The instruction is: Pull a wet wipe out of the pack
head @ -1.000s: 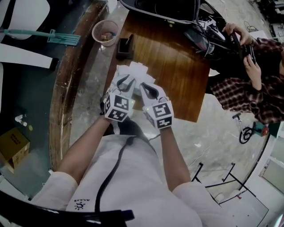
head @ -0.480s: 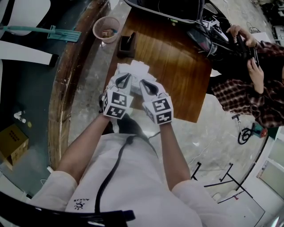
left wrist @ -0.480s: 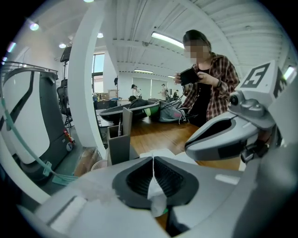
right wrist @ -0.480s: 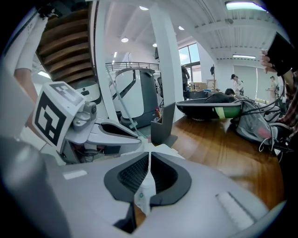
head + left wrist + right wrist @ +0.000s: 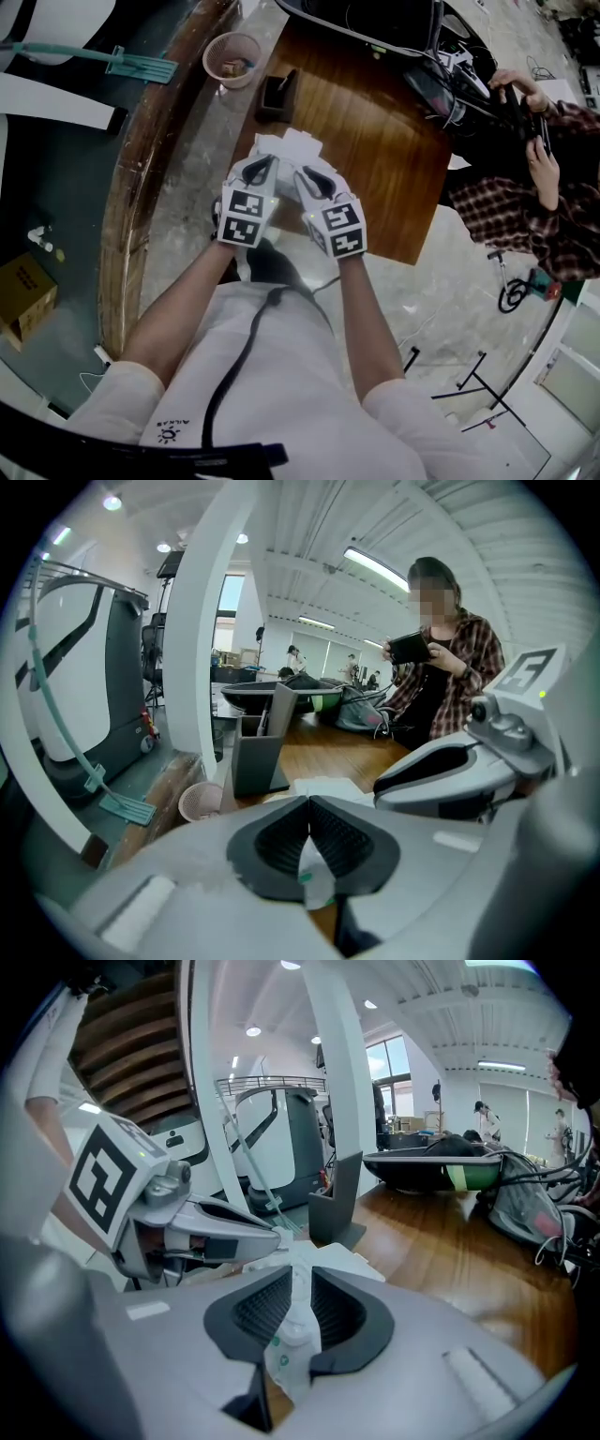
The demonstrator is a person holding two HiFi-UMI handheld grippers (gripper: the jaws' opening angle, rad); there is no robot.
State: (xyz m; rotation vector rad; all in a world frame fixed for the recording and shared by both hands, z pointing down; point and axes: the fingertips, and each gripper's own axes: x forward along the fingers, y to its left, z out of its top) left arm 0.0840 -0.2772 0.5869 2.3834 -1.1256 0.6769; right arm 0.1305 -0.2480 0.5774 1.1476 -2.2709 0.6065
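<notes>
1. At the far left a cardboard box [image 5: 23, 295] sits on the dark floor, with a green mop [image 5: 122, 64] lying farther off. A curved wooden kerb [image 5: 141, 169] separates that floor from the pale stone strip where we stand.
2. A pink basket [image 5: 232, 58] and a dark desk holder [image 5: 277, 94] stand by the left edge of the table [image 5: 384, 131]. Both are beyond the pack and apart from our tongs.
3. Our left tongs [image 5: 307, 808] have their jaws pressed together, and they pinch a fold of the pack's white-and-green wrapper.
4. The pack [image 5: 291, 148] sits at the tips of both tongs, over the table's left part and close to its edge. We cannot tell whether it rests on the wood.
5. The jaws of our right tongs [image 5: 295, 1293] have just been opening. They stand a little apart with the wrapper upright in the gap, and the pads do not clamp it.
6. The two tongs lie side by side with their tips near one another.
7. To the right, bare wood runs out to the near and right edges. A dark bag [image 5: 375, 19] crowds the far edge.
8. A person in a checked shirt [image 5: 525, 197] sits beyond the right edge, well apart from us.
</notes>
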